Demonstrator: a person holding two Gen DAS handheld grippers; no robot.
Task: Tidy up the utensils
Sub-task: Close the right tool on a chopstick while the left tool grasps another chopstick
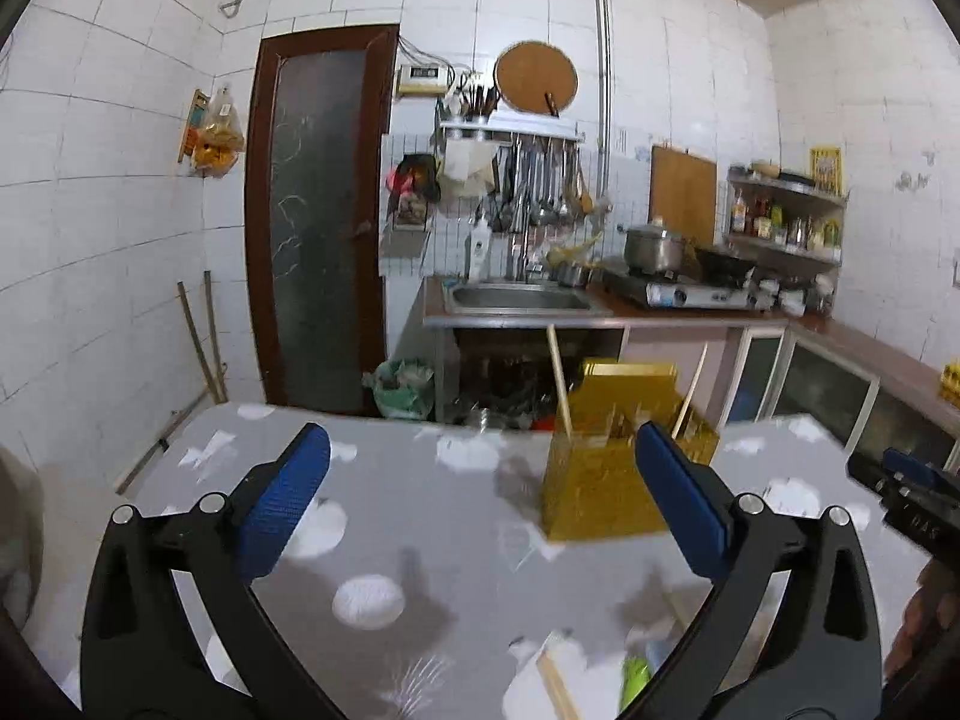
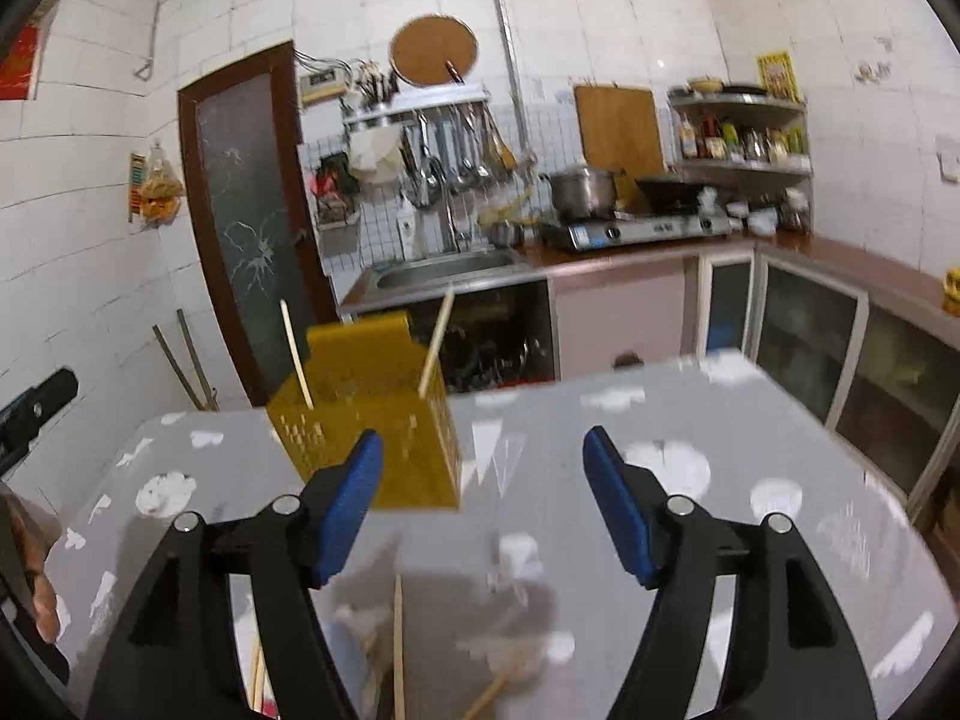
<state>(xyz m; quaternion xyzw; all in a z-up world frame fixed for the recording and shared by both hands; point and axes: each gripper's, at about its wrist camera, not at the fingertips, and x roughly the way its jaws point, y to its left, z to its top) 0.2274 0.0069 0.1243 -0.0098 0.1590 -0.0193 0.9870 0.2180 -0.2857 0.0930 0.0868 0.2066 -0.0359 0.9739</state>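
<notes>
Chopsticks: two pale wooden sticks (image 2: pixel 437 343) stand tilted in the yellow holder, one at each side; more lie blurred on the near tabletop (image 2: pixel 397 648), count unclear.
Holder: one boxy yellow plastic basket (image 2: pixel 384 420) with perforated walls and a taller back panel, standing on the tabletop.
Tabletop: grey cloth (image 1: pixel 420 516) with white blotchy patches, smooth and flat.
Left tool: (image 1: pixel 480 498) blue ribbed pads on black arms, spread wide, nothing between them; holder just beyond its right pad.
Right tool: (image 2: pixel 483 498) same build, pads apart and empty; holder beside its left pad.
</notes>
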